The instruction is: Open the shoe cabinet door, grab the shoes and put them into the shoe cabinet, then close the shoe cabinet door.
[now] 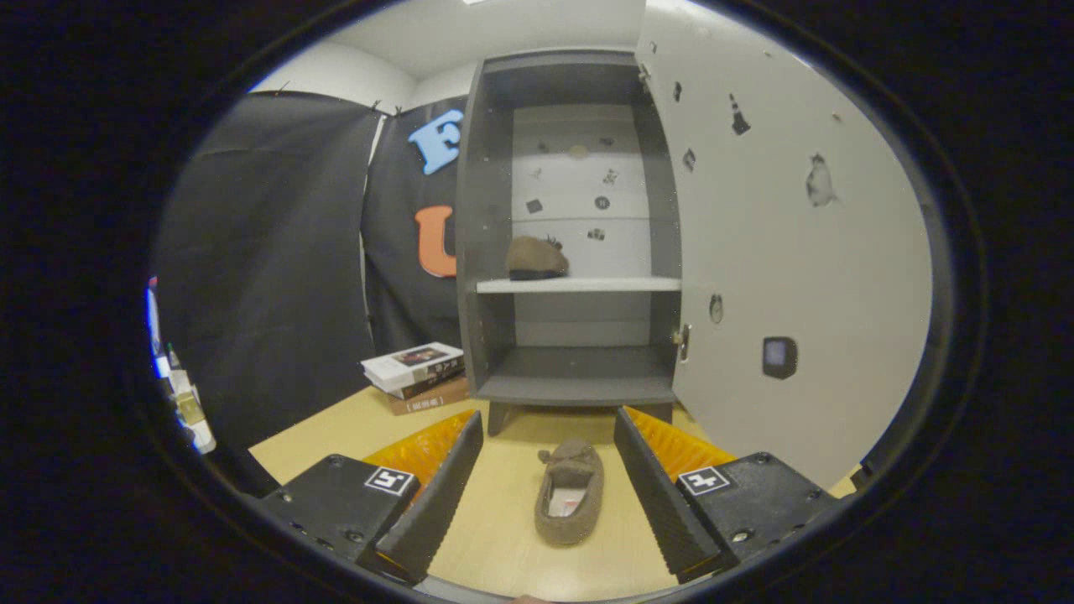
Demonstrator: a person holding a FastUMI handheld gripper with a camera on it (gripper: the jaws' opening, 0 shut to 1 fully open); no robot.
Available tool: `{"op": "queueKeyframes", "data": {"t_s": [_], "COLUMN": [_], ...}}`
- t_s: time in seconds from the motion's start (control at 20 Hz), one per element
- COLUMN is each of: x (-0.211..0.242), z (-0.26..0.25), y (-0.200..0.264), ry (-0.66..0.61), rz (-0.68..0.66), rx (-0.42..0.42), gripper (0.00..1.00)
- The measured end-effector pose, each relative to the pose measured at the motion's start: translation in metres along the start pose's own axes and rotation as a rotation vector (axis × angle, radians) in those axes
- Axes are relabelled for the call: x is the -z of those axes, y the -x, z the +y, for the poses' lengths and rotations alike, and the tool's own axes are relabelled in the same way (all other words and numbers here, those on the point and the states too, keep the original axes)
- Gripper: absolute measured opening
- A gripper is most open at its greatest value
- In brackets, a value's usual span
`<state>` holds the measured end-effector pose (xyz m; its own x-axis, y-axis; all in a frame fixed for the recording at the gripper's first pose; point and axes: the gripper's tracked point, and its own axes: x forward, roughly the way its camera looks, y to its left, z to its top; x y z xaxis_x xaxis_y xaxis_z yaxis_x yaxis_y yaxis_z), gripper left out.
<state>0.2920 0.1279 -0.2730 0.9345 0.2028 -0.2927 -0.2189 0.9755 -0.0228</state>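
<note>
The gripper [550,495] hangs wide open over the desk [336,440], the shoe [570,503] lying between its fingers, long axis pointing toward the open cabinet [579,386].

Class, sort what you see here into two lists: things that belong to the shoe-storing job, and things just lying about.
Belongs to the job:
- shoe cabinet, its door open
- brown slipper on the floor, between the open tongs
- brown slipper on the shelf

Just lying about:
- stack of books beside the cabinet
- bottles by the black cloth
</note>
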Motion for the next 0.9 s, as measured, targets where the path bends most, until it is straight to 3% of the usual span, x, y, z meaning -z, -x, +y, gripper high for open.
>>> {"op": "queueKeyframes", "data": {"t_s": [0.4, 0.65, 0.8, 0.9], "x": [0.098, 0.133, 0.144, 0.144], "z": [0.007, -0.003, -0.013, -0.011], "y": [-0.089, -0.126, -0.148, -0.162], "ry": [-0.017, -0.069, -0.065, -0.062], "rz": [0.250, 0.318, 0.337, 0.308], "rx": [0.011, 0.043, 0.082, 0.057], "gripper": [0.99, 0.91, 0.71, 0.56]}}
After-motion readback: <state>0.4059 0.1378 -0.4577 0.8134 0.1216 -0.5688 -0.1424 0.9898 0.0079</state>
